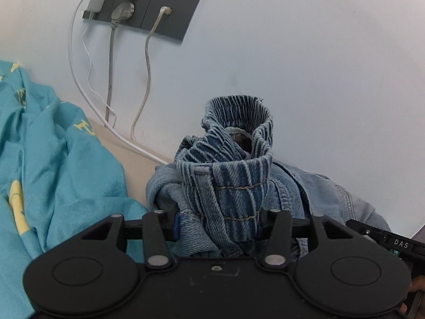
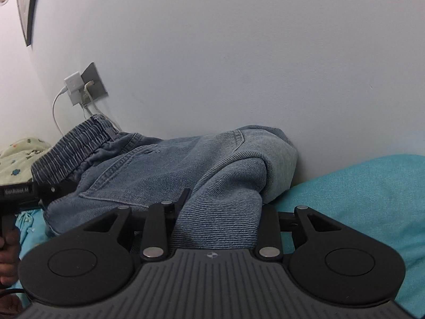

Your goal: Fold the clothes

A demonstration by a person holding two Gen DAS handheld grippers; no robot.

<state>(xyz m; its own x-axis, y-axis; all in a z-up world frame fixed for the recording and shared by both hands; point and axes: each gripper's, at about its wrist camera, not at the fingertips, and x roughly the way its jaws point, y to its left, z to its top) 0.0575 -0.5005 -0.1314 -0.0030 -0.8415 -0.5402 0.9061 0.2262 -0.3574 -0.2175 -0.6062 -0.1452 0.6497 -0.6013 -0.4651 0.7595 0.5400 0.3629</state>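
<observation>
A pair of blue denim shorts [image 2: 164,170] with a ribbed elastic waistband [image 1: 236,143] lies bunched against a white wall. My left gripper [image 1: 217,226] is shut on the waistband, which stands up in a loop in front of it. My right gripper [image 2: 217,220] is shut on a fold of the denim at the other end [image 2: 220,226]. The left gripper also shows at the left edge of the right wrist view [image 2: 24,194]. The fingertips of both grippers are hidden by cloth.
A teal shirt with yellow print [image 1: 53,159] lies crumpled at the left. A teal cloth [image 2: 358,194] covers the surface at the right. A grey wall socket [image 1: 148,16] holds chargers with hanging cables [image 1: 87,98]. A pale patterned cloth [image 2: 18,159] lies far left.
</observation>
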